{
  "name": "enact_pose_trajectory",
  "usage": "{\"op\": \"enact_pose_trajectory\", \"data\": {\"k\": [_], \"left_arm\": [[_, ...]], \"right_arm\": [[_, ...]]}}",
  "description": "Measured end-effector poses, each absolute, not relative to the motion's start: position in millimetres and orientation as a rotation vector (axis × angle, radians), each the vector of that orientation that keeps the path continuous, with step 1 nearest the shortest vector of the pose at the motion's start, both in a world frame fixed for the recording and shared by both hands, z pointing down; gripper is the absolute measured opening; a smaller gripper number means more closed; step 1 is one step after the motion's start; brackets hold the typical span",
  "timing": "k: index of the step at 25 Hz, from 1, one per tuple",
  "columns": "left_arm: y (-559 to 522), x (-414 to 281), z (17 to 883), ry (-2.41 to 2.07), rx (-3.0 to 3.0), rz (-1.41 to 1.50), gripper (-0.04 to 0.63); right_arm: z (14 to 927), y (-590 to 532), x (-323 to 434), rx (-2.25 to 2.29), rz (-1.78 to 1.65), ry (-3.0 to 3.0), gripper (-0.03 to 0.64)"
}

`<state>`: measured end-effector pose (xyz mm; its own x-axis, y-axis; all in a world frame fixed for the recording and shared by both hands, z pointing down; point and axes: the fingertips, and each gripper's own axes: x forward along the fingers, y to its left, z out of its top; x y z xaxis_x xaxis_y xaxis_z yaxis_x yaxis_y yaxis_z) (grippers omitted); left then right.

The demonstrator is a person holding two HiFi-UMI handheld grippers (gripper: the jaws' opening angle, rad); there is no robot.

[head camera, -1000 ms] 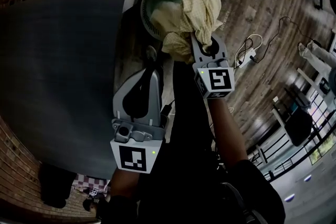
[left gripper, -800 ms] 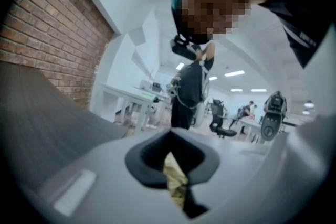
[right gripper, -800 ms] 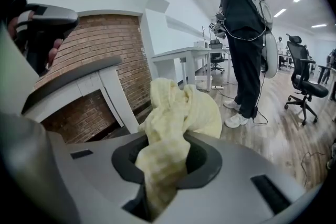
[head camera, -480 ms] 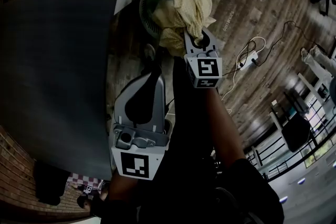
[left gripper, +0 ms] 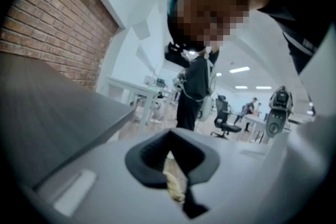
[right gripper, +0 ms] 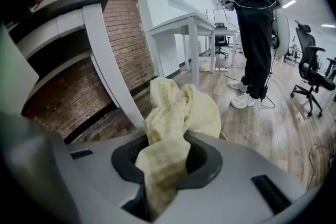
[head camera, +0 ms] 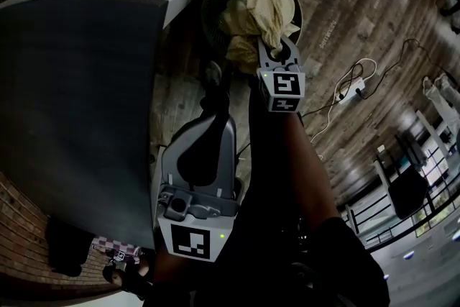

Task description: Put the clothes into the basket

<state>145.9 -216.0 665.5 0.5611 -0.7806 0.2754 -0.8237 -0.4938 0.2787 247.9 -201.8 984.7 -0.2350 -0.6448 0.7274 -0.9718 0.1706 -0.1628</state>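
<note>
Head view: your right gripper (head camera: pixel 275 52) is clamped on the yellow cloth (head camera: pixel 260 5). The cloth is bunched over the mouth of the round basket (head camera: pixel 213 5) and covers its right-hand rim. Whether it rests inside cannot be told. The basket stands on the wood floor (head camera: pixel 345 3), just off the corner of the dark tabletop (head camera: pixel 79 104). Your left gripper (head camera: pixel 214 75) lies beside the tabletop's edge, tips pointing toward the basket and short of its rim.

Left gripper view: the left gripper's (left gripper: pixel 173 162) jaws stand together, with only a narrow slit between them. A thin yellowish strip (left gripper: pixel 175 184) shows in that slit; what it is cannot be told. The tabletop's (left gripper: pixel 47 107) edge runs along the left, below a brick wall (left gripper: pixel 47 34).

Right gripper view: the right gripper's (right gripper: pixel 167 162) jaws are pressed on the cloth (right gripper: pixel 181 113), which runs up through them and folds into a lump beyond the tips. A standing person (right gripper: pixel 254 23) and an office chair (right gripper: pixel 312 76) are behind.
</note>
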Motion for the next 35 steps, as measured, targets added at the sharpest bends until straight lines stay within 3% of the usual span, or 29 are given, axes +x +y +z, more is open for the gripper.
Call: {"op": "enact_pose_trajectory", "data": {"k": [7, 16, 23, 32, 35], "left_arm": [[-229, 141, 676, -1.322, 2.411, 0.171, 0.003], [-230, 145, 673, -1.327, 2.396, 0.166, 0.003], [-229, 145, 653, -1.339, 2.404, 0.127, 0.003], [-224, 137, 602, -1.336, 2.429, 0.08, 0.003], [-225, 130, 581, -1.333, 2.43, 0.072, 0.003]], "right_arm": [[1032, -202, 250, 1.472, 0.943, -1.89, 0.095], [1058, -187, 255, 1.391, 1.092, -1.779, 0.213], [1038, -188, 260, 1.405, 1.128, -1.751, 0.213], [977, -181, 260, 1.453, 1.159, -1.723, 0.04], [952, -175, 255, 1.467, 1.182, -1.7, 0.014]]}}
